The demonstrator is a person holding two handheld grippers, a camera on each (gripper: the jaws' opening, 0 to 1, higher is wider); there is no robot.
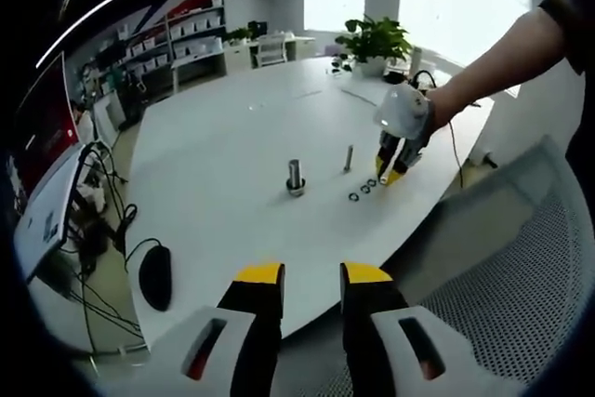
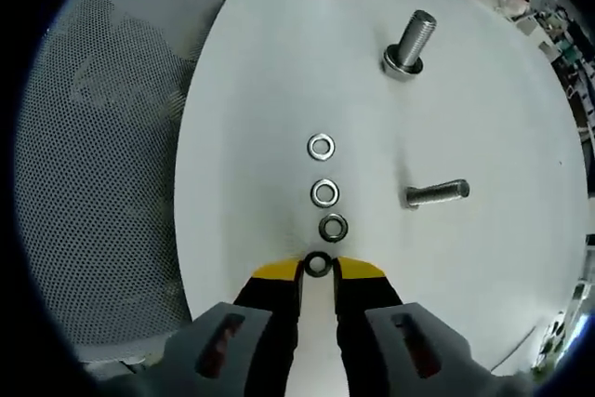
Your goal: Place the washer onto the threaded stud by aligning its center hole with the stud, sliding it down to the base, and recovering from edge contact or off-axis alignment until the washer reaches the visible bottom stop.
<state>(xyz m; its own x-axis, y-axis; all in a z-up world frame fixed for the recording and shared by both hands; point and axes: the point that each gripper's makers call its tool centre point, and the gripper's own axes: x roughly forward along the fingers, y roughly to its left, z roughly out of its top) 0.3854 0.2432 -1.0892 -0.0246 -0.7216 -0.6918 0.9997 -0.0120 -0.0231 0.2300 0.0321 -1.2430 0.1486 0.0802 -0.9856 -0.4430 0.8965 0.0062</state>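
On the white table (image 2: 270, 62) a threaded stud (image 2: 411, 39) stands upright with a ring round its base. A second bolt (image 2: 437, 193) lies on its side. Three washers (image 2: 324, 193) lie in a line in front of my right gripper (image 2: 317, 270), whose yellow tips are shut on a fourth washer (image 2: 318, 264) at the table surface. In the left gripper view the stud (image 1: 296, 177) stands mid-table, with the washers (image 1: 363, 190) to its right and the right gripper (image 1: 390, 172) in a person's hand beyond them. My left gripper (image 1: 312, 276) hangs open at the table's near edge, holding nothing.
A black mouse (image 1: 155, 276) and cables lie at the table's left edge, beside a monitor (image 1: 42, 220). A potted plant (image 1: 375, 41) stands at the far end. A grey mesh chair (image 1: 507, 267) is beside the table, also the mesh chair (image 2: 102, 137).
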